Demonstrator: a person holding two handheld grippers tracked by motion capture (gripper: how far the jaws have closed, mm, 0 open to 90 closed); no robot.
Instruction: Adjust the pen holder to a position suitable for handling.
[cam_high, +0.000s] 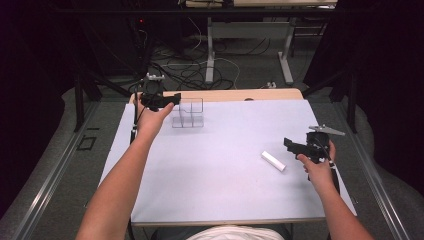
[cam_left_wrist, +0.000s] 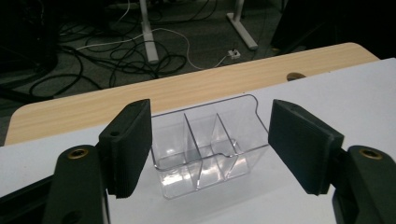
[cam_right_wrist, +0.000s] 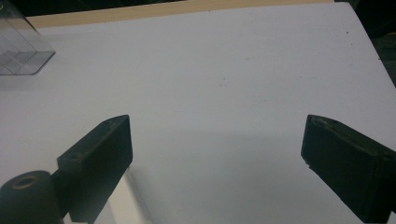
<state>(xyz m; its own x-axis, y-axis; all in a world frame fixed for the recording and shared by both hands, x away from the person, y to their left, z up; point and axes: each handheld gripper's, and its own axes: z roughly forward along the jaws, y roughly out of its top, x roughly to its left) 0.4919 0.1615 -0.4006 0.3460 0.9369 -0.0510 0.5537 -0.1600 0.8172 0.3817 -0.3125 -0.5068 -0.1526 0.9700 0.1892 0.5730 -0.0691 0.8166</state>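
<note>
Here, a clear three-compartment organizer (cam_left_wrist: 205, 149) — nothing visible inside — is framed by the left gripper (cam_left_wrist: 210, 144), jaws spread and untouching; the right gripper (cam_right_wrist: 217, 163) is held open too.

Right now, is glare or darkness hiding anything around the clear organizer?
High view: clear organizer faint, room edges black. Left gripper view: its dividers sharp, slight glints on the walls, between the left hand-held gripper pads. Right gripper view: white paper evenly lit, soft shadow near the pads.

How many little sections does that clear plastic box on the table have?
3, side by side in the clear plastic box, split by two clear walls: one by the left gripper's left jaw, one in the middle, one by its right jaw. All look empty.
</note>
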